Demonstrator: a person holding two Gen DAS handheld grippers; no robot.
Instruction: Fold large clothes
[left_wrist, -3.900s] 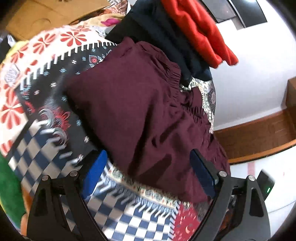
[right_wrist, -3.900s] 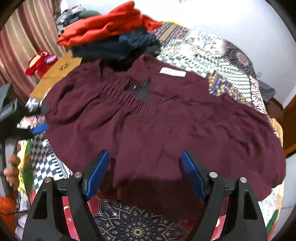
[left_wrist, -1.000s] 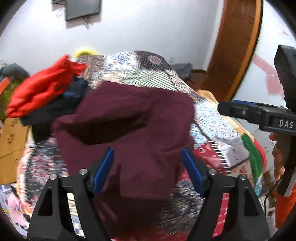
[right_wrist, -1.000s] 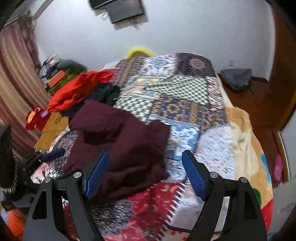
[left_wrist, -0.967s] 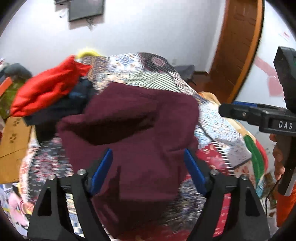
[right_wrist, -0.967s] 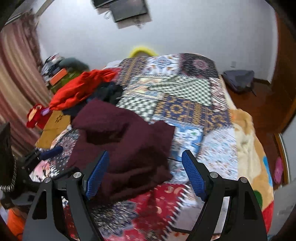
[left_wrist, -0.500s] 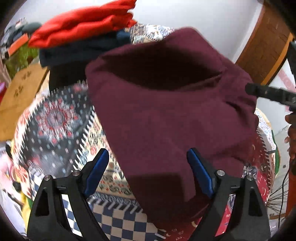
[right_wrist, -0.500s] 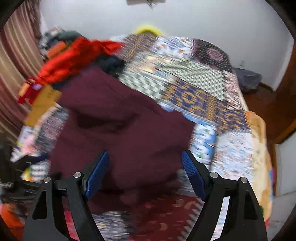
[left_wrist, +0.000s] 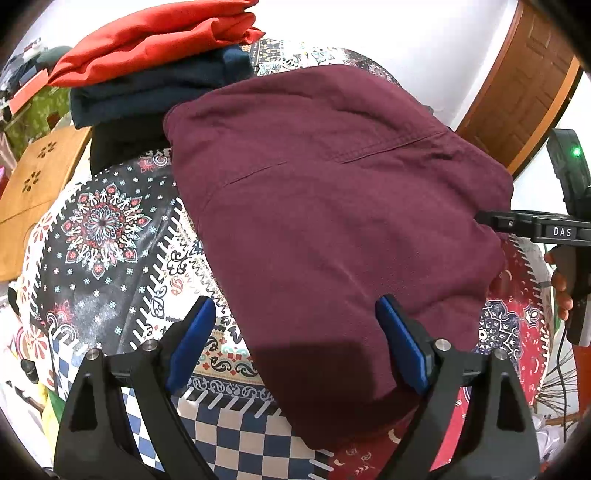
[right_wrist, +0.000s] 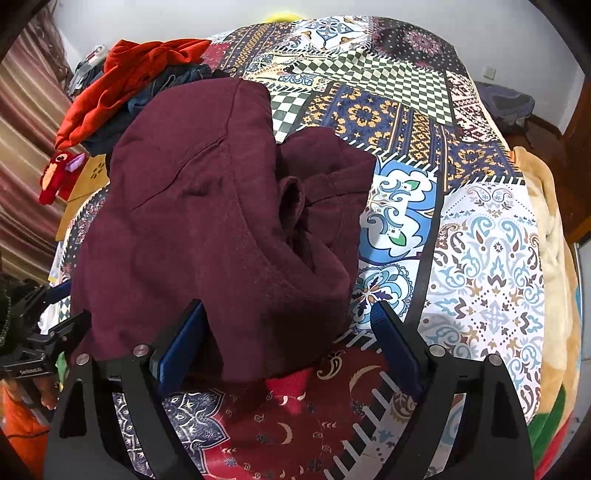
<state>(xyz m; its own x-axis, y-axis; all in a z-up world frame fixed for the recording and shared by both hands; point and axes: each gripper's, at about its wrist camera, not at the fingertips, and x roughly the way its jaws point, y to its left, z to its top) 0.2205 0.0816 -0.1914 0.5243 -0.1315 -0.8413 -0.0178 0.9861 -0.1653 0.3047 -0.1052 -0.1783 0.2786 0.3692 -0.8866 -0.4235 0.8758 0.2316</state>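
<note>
A maroon garment lies folded over itself in a thick bundle on the patchwork bedspread. In the right wrist view the garment has a crumpled loose part on its right side. My left gripper is open and empty, with the garment's near edge lying between its blue pads. My right gripper is open and empty over the garment's near edge. The right gripper also shows at the right edge of the left wrist view, beside the garment.
A stack of folded clothes, red on top of dark blue, sits behind the garment. A tan cardboard sheet lies at the left. A wooden door stands at the right. The bedspread extends to the right.
Both grippers have moved down and closer to the garment. The garment, spread flat 3.9 s ago, now lies folded into a bundle. Both grippers stay open.
</note>
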